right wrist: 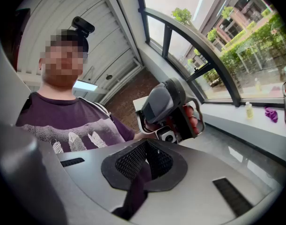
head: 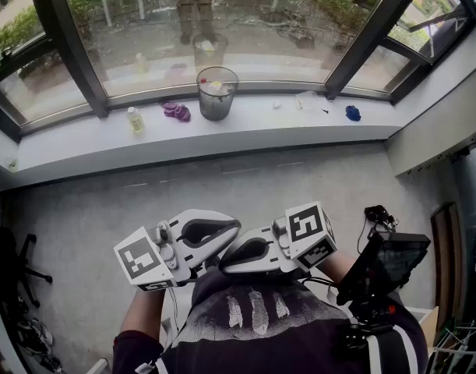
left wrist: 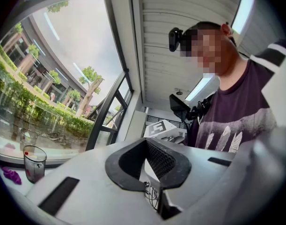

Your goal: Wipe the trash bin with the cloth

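Hugging the chest, the left gripper (head: 222, 236) and right gripper (head: 234, 257) point toward each other, both claws pinched fully together with nothing in them. Past them lies bare grey floor (head: 245, 185), then the white sill (head: 300, 123) under the window. On it the bin (head: 217, 93) stands upright with bits of rubbish inside, and the purple cloth (head: 176, 111) lies crumpled just to its left, apart from it; both are well out of reach. The cloth looks soft and limp, so pinching a raised fold on top should lift it easily. The bin looks light and thin-walled, likely to slide or tip under a wipe, so the other claw would best steady it at the rim
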The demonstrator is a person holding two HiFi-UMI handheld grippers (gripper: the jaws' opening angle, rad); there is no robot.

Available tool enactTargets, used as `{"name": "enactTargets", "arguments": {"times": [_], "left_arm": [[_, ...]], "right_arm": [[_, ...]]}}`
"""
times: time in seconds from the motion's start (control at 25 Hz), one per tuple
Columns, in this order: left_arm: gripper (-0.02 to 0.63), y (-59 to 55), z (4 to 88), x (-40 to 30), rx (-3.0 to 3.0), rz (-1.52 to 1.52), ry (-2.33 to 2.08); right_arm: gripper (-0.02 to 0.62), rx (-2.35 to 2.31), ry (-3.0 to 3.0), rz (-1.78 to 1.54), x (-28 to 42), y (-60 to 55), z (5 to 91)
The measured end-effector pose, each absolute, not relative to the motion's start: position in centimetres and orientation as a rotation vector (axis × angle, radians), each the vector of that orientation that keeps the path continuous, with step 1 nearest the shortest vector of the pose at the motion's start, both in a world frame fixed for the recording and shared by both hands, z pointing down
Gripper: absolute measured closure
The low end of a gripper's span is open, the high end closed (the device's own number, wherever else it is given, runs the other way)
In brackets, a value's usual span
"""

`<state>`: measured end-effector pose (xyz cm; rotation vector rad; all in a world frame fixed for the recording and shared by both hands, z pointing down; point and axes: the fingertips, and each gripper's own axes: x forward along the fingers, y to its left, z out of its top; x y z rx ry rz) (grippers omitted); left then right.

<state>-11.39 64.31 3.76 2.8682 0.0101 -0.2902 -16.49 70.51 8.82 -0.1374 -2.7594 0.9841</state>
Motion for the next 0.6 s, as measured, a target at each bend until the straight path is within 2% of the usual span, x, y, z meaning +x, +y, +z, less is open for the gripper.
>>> {"name": "enactTargets", "arguments": {"times": [0.36, 0.6], "left_arm": [[0.611, 66.0, 4.5, -9.1, 2.861, -0.140, 0.110], [0.611, 63.5, 4.7, -6.9, 2.838, -0.104, 0.004]], "right_arm": [[0.596, -0.533, -2.624, 0.938, -18.2, 72.8, 9.2], [0.595, -0.729, -2.570, 0.933, -15.2, 71.5, 8.8]]}}
